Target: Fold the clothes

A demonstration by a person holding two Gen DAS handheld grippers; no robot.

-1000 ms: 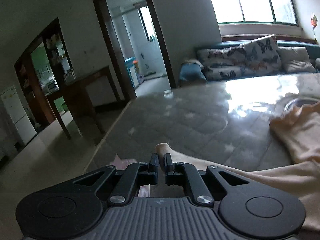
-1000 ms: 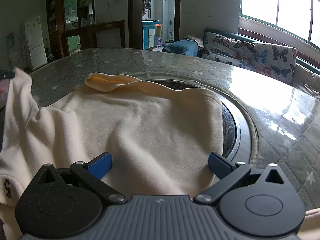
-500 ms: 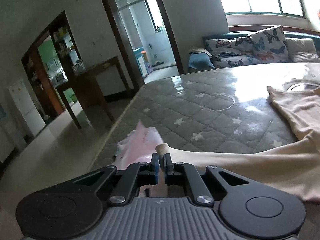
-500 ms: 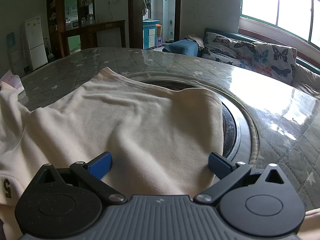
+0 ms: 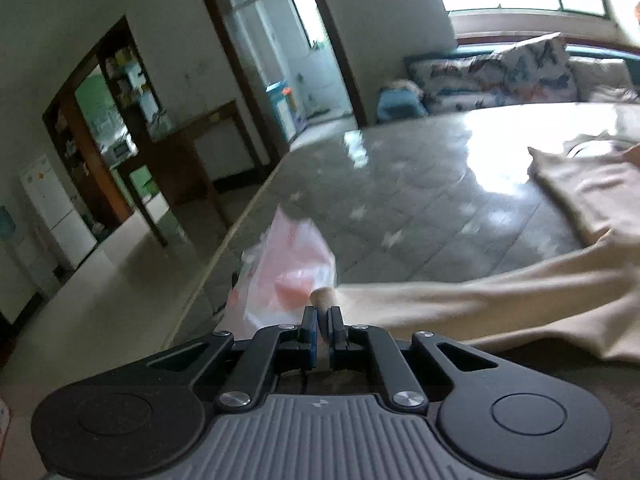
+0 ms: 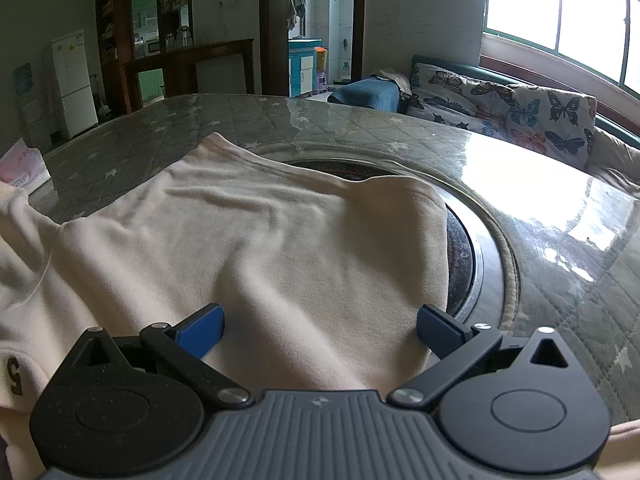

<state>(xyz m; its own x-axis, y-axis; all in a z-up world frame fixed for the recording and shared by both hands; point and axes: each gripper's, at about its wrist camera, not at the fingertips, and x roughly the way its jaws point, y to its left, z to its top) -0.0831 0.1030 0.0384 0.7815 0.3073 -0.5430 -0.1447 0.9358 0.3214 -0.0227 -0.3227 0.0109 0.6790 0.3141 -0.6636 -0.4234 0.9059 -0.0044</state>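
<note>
- The left gripper has its jaws clamped on a sleeve end of the cream fleece sweatshirt, which is spread on the quilted grey counter; a thin pinch may slip.
- The right gripper has its jaws wide apart, holding nothing, so a pull could drag the sweatshirt.
- The stretched sleeve lies just beside a pink plastic packet and might sweep it off the edge.

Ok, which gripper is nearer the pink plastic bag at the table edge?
Left. The left gripper sits right beside the pink bag; the right gripper hovers over the cream garment, well away.

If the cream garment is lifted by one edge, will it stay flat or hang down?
The cream garment probably hangs: it already drapes in soft wrinkles. It seems light, since the left gripper holds its pinched sleeve end.
</note>
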